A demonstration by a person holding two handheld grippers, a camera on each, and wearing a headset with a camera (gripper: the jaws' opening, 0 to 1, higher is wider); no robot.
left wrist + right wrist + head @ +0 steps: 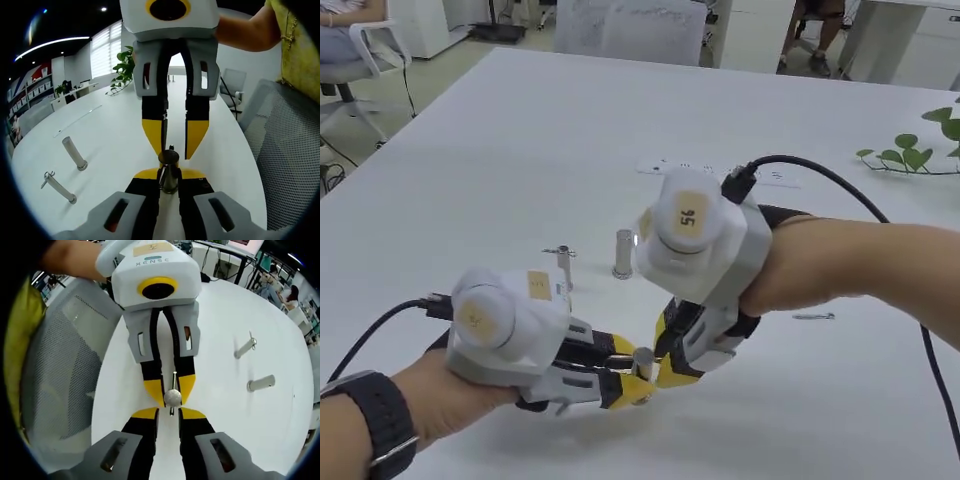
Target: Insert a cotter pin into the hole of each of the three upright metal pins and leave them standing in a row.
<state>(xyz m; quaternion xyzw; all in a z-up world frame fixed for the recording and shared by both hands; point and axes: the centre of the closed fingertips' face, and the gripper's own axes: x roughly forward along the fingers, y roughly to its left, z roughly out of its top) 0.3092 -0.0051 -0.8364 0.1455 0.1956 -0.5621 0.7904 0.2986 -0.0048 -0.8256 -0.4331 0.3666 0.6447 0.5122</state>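
My left gripper (635,370) is shut on a short metal pin (643,356), gripping its shaft (169,172) low over the white table (520,150). My right gripper (665,358) faces it tip to tip. A thin cotter pin (173,382) runs across the held pin's round top (173,397). Its near end lies between my right gripper's (170,413) fingertips, which stand slightly apart and do not touch it. Behind stand two more pins: a bare one (623,254) and one with a cotter pin through its top (564,268).
A loose cotter pin (815,316) lies on the table to the right, under my right forearm. A leafy sprig (910,155) sits at the far right edge. A mesh office chair (60,365) stands beside the table's near edge.
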